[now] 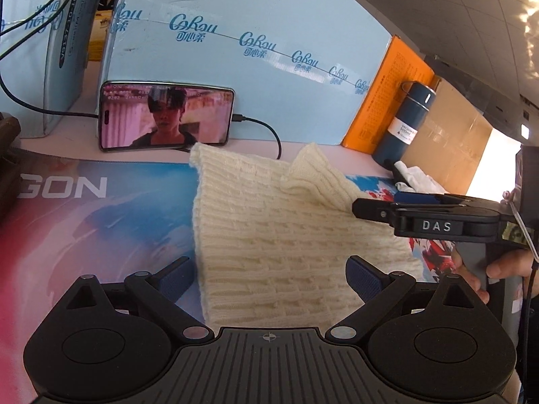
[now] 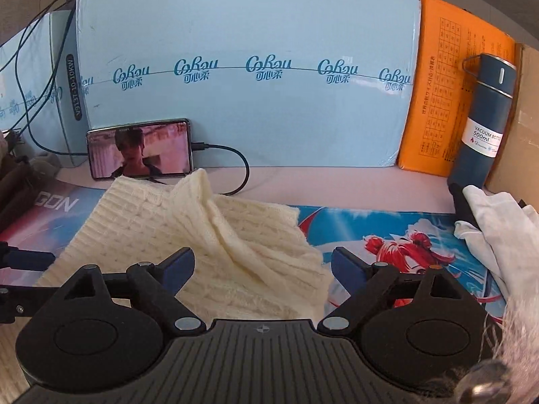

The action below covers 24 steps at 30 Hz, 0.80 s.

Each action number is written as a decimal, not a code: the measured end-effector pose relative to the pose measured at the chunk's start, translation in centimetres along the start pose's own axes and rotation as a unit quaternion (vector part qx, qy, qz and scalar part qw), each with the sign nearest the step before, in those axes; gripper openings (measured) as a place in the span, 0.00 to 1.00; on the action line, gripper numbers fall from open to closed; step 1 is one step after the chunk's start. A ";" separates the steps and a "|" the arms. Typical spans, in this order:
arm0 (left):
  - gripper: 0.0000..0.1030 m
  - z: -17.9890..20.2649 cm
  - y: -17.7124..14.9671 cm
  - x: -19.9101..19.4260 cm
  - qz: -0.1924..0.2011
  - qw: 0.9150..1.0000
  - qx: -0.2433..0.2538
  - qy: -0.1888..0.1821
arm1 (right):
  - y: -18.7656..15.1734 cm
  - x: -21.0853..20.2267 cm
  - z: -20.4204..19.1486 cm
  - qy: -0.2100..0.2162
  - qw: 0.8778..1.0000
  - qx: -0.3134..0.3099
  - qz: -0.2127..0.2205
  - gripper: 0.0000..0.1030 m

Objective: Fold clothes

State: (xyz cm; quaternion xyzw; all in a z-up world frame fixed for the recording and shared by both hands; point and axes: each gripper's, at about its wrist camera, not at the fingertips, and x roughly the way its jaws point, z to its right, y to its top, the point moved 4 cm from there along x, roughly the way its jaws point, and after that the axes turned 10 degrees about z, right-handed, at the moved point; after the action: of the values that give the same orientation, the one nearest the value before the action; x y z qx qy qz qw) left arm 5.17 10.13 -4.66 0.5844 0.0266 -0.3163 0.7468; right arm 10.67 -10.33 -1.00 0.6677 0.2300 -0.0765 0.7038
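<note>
A cream cable-knit garment (image 1: 269, 235) lies on the printed desk mat, partly folded, with one corner bunched up at its far side (image 1: 313, 171). It also shows in the right wrist view (image 2: 215, 242), with a raised fold in its middle. My left gripper (image 1: 271, 277) is open, its blue pads astride the garment's near part, just above it. My right gripper (image 2: 262, 269) is open and empty over the garment's right edge. From the left wrist view the right gripper (image 1: 424, 215) shows side-on at the garment's right side. The left gripper's fingers (image 2: 23, 259) show at the right wrist view's left edge.
A phone (image 1: 165, 116) playing a video leans on light blue boxes (image 1: 252, 67) at the back, with its cable (image 1: 269, 134) trailing near the garment. A dark blue vacuum bottle (image 2: 481, 124) and an orange packet (image 2: 448, 84) stand at the back right. White cloth (image 2: 498, 222) lies on the right.
</note>
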 end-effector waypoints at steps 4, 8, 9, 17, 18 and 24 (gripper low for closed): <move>0.96 0.5 -0.3 0.1 -0.002 1.000 0.029 0.006 | 0.2 0.5 0.8 -0.016 0.999 0.036 0.007 0.15; 0.96 0.7 -0.4 0.1 -0.003 0.999 0.041 0.009 | 0.5 -0.6 2.9 -0.061 0.992 0.102 0.038 0.14; 0.96 0.7 -0.4 0.1 -0.003 0.999 0.039 0.008 | 0.4 -1.1 3.9 -0.078 0.987 0.133 0.045 0.14; 0.96 0.8 -0.6 0.1 -0.003 0.999 0.043 0.009 | -2.4 -2.9 11.3 -0.166 0.939 0.299 0.020 0.19; 0.96 0.8 -0.6 0.2 -0.003 0.999 0.044 0.009 | -2.8 -3.0 12.0 -0.162 0.934 0.318 0.016 0.23; 0.97 0.9 -0.6 0.2 -0.005 0.999 0.047 0.009 | -3.3 -7.7 14.5 -0.132 0.913 0.382 0.051 0.65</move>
State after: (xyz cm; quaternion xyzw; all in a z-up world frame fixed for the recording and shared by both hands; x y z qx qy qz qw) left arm 4.75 9.14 -4.99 0.6215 0.0213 -0.3152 0.7169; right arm 5.68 -26.37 -0.66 0.8801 0.0535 -0.2101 0.4225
